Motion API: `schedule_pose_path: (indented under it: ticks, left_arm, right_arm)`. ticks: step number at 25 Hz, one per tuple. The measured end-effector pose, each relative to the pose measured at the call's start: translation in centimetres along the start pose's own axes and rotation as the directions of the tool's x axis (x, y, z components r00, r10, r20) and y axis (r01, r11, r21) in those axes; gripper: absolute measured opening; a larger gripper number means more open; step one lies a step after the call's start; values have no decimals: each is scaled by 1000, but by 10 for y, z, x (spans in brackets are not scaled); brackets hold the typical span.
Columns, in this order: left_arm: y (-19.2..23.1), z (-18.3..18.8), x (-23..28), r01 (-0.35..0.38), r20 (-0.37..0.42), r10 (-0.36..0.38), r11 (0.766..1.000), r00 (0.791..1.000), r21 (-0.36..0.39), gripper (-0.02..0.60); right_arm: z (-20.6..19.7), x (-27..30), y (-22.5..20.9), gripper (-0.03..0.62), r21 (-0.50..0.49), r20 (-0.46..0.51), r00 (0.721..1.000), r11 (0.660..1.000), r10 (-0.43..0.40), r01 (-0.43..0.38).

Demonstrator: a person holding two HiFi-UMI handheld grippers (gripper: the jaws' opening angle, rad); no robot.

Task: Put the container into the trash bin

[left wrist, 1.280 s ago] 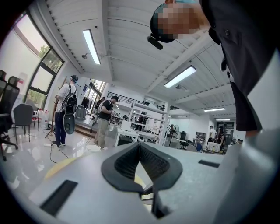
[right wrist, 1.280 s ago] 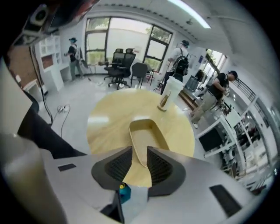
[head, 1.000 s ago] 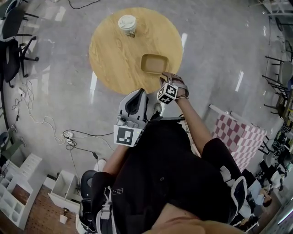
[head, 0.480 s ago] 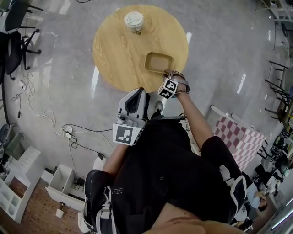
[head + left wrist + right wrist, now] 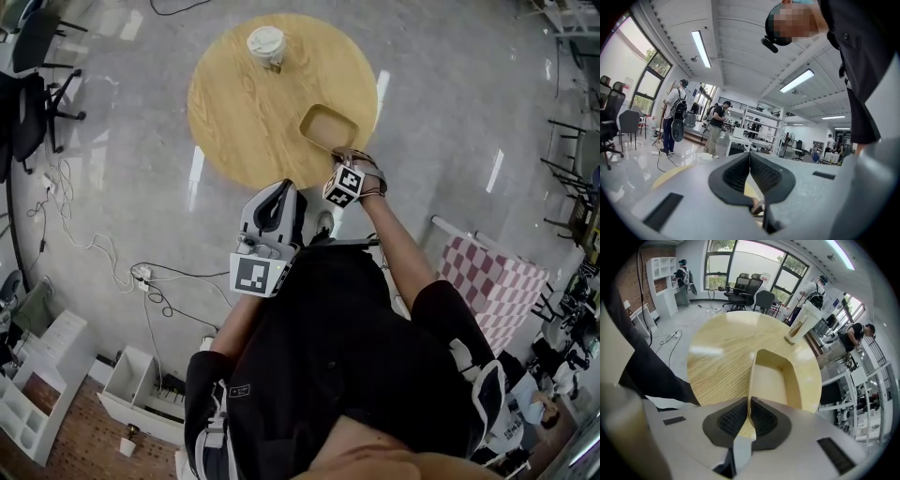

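A shallow tan container (image 5: 330, 128) lies near the right edge of the round wooden table (image 5: 244, 103). My right gripper (image 5: 337, 156) points steeply down at its near rim. In the right gripper view the jaws are closing, and the container's (image 5: 773, 378) thin near wall stands between the pads of the right gripper (image 5: 749, 405), pinched by them. My left gripper (image 5: 278, 192) is held off the table near my body. In the left gripper view the left gripper (image 5: 749, 157) has its pads together with nothing between them.
A lidded paper cup (image 5: 265, 44) stands at the table's far edge and shows as a tall cup (image 5: 800, 324) beyond the container. A pink-and-white checkered box (image 5: 492, 281) stands on the floor at the right. Cables (image 5: 66, 225), office chairs (image 5: 28, 94) and white shelving (image 5: 141, 394) are on the left.
The right hand stays at the container's near rim and the left gripper has kept its place. Only the head view has shifted slightly.
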State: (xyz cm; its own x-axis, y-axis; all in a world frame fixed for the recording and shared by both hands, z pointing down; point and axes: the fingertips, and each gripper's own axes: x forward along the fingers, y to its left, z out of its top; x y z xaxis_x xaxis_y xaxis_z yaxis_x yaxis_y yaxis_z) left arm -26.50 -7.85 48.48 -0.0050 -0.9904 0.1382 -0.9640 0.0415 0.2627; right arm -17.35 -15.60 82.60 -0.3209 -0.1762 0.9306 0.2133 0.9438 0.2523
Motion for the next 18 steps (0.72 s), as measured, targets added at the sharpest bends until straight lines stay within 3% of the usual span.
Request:
schedule_pose_path:
  ticks: [9, 18]
  left_arm:
    - [-58, -2, 4, 122, -1, -122, 992, 992, 36, 11]
    - [-161, -11, -18, 239, 8, -240, 969, 971, 65, 11]
  right_arm:
    - [-39, -69, 19, 40, 191, 57, 996, 980, -66, 54]
    - [-111, -164, 48, 40, 392, 105, 975, 909, -197, 142]
